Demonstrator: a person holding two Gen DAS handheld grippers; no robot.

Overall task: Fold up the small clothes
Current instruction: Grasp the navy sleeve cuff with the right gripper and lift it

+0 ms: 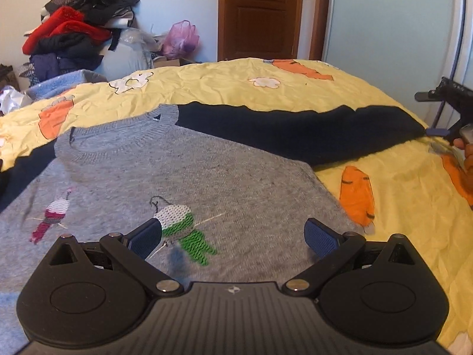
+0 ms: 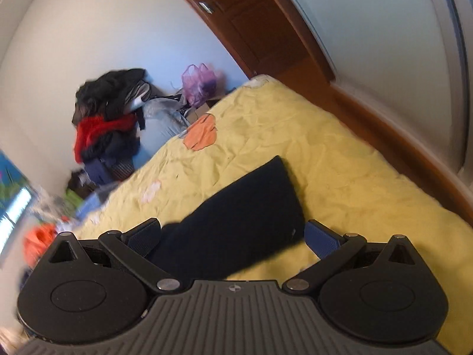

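Observation:
A small grey knit sweater [image 1: 183, 171] with dark navy sleeves and knitted bird figures lies flat on the yellow bedspread [image 1: 295, 88]. My left gripper [image 1: 233, 236] is open just above the sweater's lower body, near the green bird. The right navy sleeve [image 1: 310, 130] stretches out to the right. My right gripper [image 1: 440, 131] sits at that sleeve's cuff. In the right wrist view the right gripper [image 2: 233, 236] is open, with the navy sleeve [image 2: 236, 222] lying between its fingers.
A tall pile of dark and red clothes [image 1: 71, 26] stands by the wall at the back left, next to a pink plastic bag [image 1: 181, 37]. A brown wooden door [image 1: 260, 14] is behind the bed. The bed's edge runs on the right.

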